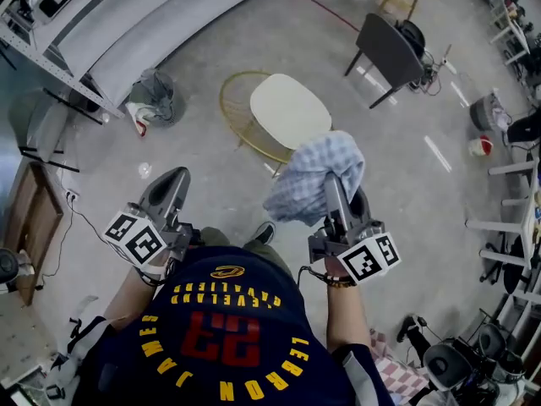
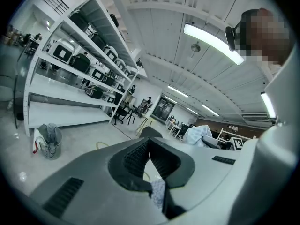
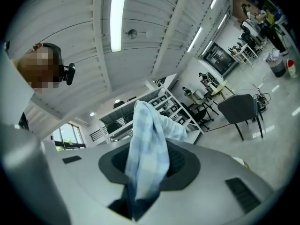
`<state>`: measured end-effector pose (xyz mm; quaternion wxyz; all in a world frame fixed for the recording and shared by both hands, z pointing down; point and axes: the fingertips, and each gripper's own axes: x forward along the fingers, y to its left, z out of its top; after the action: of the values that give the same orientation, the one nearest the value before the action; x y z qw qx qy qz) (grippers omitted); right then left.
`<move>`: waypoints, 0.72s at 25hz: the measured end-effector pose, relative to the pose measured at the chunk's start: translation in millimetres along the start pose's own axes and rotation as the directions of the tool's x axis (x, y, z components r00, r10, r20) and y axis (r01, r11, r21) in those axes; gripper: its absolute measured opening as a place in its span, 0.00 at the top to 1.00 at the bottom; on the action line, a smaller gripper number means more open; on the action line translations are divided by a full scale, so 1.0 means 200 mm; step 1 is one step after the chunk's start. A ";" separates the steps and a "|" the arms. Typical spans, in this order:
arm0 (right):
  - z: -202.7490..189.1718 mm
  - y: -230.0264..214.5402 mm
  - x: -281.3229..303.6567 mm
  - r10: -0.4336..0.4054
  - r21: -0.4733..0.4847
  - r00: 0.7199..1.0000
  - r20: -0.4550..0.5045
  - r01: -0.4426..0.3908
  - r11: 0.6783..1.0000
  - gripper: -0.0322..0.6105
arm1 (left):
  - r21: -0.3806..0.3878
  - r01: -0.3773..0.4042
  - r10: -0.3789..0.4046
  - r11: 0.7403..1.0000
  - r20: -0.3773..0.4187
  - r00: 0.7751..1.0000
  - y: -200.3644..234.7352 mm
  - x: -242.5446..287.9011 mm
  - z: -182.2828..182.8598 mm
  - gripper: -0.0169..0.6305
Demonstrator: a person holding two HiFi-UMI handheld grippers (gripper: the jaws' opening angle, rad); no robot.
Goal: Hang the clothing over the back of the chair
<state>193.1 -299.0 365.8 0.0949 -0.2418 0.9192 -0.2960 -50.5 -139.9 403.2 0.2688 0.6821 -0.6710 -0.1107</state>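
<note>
The clothing (image 1: 306,184), a light blue and white checked piece, hangs bunched in the air just right of the frame's centre in the head view, over the bare concrete floor (image 1: 211,193). The jaws of the right gripper (image 1: 332,184) are clamped on it. In the right gripper view the fabric rises from between the dark pads and flops over their tips, with a darker fold pinched lower down.

Just above and left of the clothing in the head view stands the chair (image 1: 287,108), with a cream seat and a gold wire frame curving round its left side. The clothing is near the seat's lower right edge, but it is held up and does not lie on it.

The left gripper (image 1: 173,180) is at the lower left, well apart from the clothing. In the left gripper view its jaws meet at the tips with nothing gripped there. A small checked patch shows low in the gap behind them, and what it is cannot be told.

A black chair (image 1: 389,49) stands at the upper right, white shelves (image 1: 127,24) run across the upper left, and a grey bag (image 1: 154,94) sits on the floor beneath them.
</note>
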 end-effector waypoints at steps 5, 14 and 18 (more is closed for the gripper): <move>0.16 -0.09 0.24 0.041 -0.089 0.999 -0.035 -0.044 0.995 0.77 | -0.029 -0.067 0.069 0.997 0.036 0.997 0.08 -0.01 0.03 0.97; 0.32 -0.41 0.73 -0.051 -0.323 0.998 -0.020 0.042 0.945 0.77 | -0.063 -0.125 0.130 0.990 0.087 0.988 0.28 -0.10 0.13 0.97; 0.17 -0.50 0.98 -0.101 -0.403 0.993 -0.054 0.071 0.913 0.77 | -0.071 -0.153 0.158 0.986 0.083 0.984 0.45 -0.19 0.16 0.97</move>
<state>74.0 -484.4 391.4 -0.0034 -0.2853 0.9516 -0.1143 -146.2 -105.7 414.5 0.2687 0.6130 -0.7295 -0.1410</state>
